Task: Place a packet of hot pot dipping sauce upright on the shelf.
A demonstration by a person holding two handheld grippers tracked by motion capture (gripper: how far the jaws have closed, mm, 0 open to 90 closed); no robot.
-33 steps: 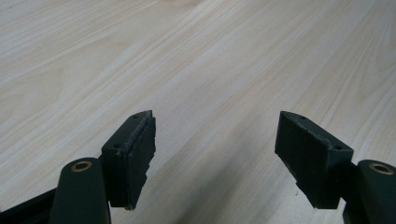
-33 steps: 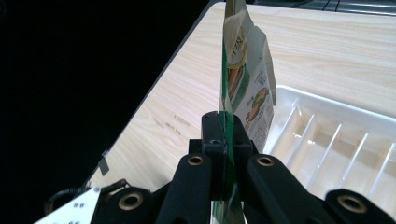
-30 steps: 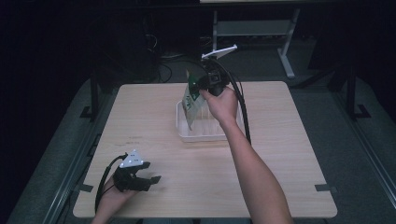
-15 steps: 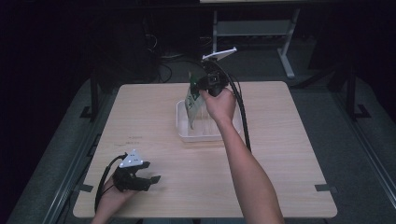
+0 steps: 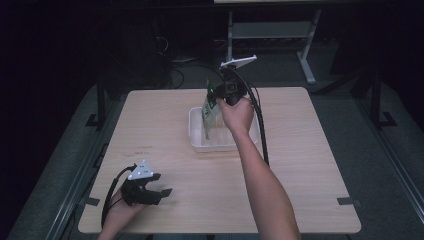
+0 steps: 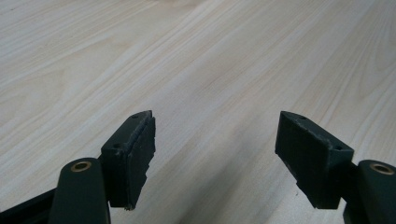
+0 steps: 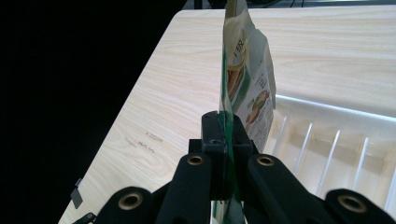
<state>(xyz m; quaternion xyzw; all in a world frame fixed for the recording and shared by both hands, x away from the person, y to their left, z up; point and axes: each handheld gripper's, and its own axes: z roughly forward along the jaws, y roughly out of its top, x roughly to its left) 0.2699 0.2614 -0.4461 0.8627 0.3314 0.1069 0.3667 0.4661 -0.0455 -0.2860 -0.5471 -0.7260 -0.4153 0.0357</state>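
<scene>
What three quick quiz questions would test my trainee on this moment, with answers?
1. True or false: the left hand-held gripper is shut on something.
2. What does the right hand-held gripper hold? A) printed pouch B) spoon C) cup
3. Which white container sits under the pouch?

Key:
1. False; its jaws stand open above the bare table.
2. A.
3. The white tray.

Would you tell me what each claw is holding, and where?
The right claw pinches the food packet by its edge; the left claw holds nothing.
</scene>
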